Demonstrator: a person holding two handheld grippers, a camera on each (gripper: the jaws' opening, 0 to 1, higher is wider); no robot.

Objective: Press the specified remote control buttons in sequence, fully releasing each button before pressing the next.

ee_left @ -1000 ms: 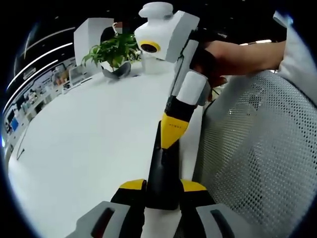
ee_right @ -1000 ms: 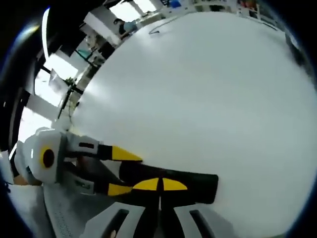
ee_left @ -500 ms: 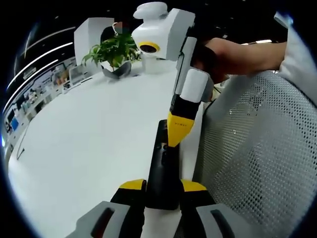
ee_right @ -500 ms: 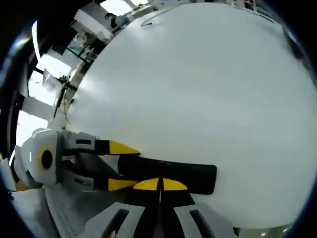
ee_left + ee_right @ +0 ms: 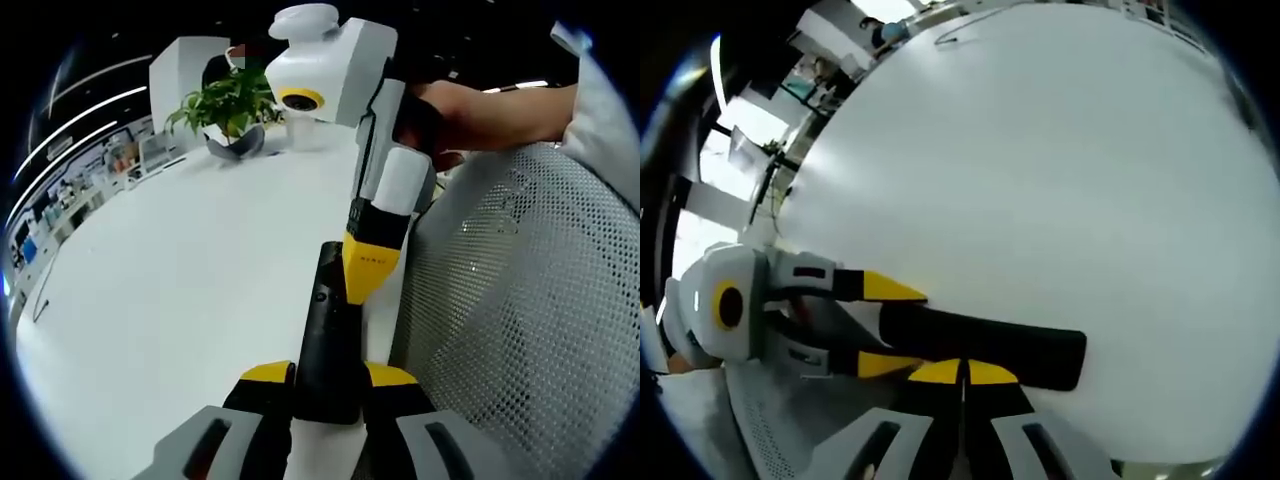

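A long black remote (image 5: 325,335) lies along the white table's (image 5: 170,290) edge. My left gripper (image 5: 328,376) is shut on its near end, one yellow-tipped jaw on each side. My right gripper (image 5: 367,288), held by a person's hand (image 5: 470,115), comes down from the upper right with its yellow tips shut together and resting on the remote's top face, about midway along it. In the right gripper view, the right gripper (image 5: 962,372) is shut and touches the remote (image 5: 1025,345), while the left gripper (image 5: 890,326) clamps the remote's left end.
A white mesh chair back (image 5: 520,300) stands close along the table's right edge. A potted plant (image 5: 232,105) and a white box (image 5: 185,70) sit at the far end of the table. A wide bare tabletop (image 5: 1040,170) stretches beyond the remote.
My right gripper's shut tip has shifted slightly along the remote's face, toward the chair side. The left gripper and the remote have stayed in place.
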